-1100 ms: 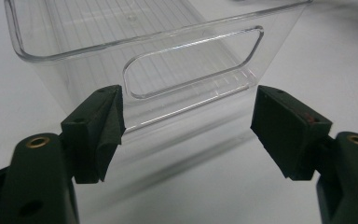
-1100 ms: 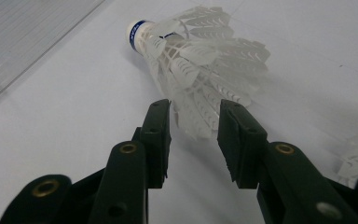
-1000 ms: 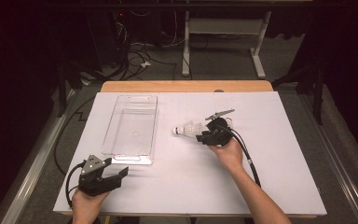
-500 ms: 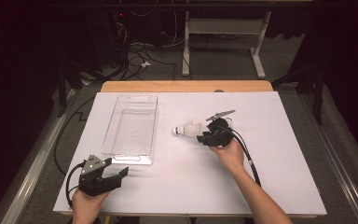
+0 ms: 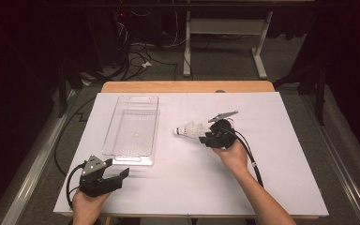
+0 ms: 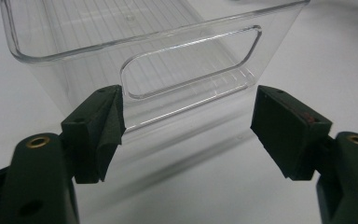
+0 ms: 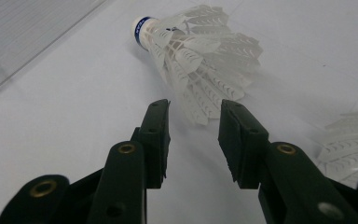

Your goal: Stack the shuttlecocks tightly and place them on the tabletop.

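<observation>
The shuttlecock lies on its side at centre frame on the white table, right of the clear bin. The right gripper sits at its feather skirt, fingers narrowly apart, gripping nothing. At lower left, the left gripper faces the bin's handle end, fingers wide.

The white desk is brightly lit from above while the room around it lies dark; near the desk, both gripper views blur softly at close range.
</observation>
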Action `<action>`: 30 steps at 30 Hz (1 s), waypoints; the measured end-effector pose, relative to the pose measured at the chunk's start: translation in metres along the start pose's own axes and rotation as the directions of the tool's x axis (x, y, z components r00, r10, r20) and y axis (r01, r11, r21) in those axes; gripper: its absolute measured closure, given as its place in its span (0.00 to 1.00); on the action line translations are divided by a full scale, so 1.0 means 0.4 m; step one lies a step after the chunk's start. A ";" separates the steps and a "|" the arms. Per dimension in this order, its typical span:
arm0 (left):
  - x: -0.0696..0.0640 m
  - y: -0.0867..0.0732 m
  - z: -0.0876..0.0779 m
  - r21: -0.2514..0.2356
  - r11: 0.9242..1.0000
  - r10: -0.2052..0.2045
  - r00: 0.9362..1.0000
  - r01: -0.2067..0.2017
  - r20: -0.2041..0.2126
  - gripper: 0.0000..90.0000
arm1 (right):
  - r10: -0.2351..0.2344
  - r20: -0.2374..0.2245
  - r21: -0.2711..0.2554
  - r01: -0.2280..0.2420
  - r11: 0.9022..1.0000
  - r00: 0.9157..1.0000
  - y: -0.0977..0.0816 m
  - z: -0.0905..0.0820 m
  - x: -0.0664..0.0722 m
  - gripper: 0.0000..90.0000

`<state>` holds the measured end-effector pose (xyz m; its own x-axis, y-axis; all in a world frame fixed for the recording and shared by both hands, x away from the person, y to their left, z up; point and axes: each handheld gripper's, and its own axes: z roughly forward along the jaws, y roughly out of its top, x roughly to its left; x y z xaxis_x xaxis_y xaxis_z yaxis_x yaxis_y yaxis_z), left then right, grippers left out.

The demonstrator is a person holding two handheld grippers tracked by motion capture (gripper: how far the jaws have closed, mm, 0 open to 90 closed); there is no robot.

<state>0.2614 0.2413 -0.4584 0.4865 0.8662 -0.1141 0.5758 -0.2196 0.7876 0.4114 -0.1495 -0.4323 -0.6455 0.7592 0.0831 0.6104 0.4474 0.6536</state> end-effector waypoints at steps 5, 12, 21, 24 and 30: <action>0.000 0.000 0.000 0.000 1.000 -0.001 1.000 0.001 0.000 0.30 | -0.003 0.006 -0.005 0.003 1.000 1.000 -0.008 -0.012 0.001 0.71; -0.001 0.000 0.000 -0.001 1.000 0.000 1.000 0.000 0.002 0.30 | -0.005 0.007 -0.016 0.005 1.000 1.000 -0.017 -0.040 0.000 0.71; -0.003 0.000 0.000 -0.003 1.000 0.002 1.000 -0.002 0.004 0.30 | -0.015 0.010 -0.028 0.016 0.999 1.000 -0.030 -0.067 0.001 0.71; -0.002 0.000 -0.001 -0.002 1.000 0.002 1.000 -0.002 0.004 0.30 | -0.006 0.012 -0.031 0.006 0.999 1.000 -0.035 -0.073 -0.003 0.71; -0.003 0.000 0.000 -0.002 1.000 0.004 1.000 -0.004 0.005 0.30 | 0.000 0.026 -0.028 0.001 1.000 1.000 -0.047 -0.085 -0.013 0.71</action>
<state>0.2609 0.2405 -0.4582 0.4920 0.8632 -0.1134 0.5725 -0.2226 0.7891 0.3875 -0.1779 -0.4195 -0.6332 0.7714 0.0631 0.5965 0.4344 0.6749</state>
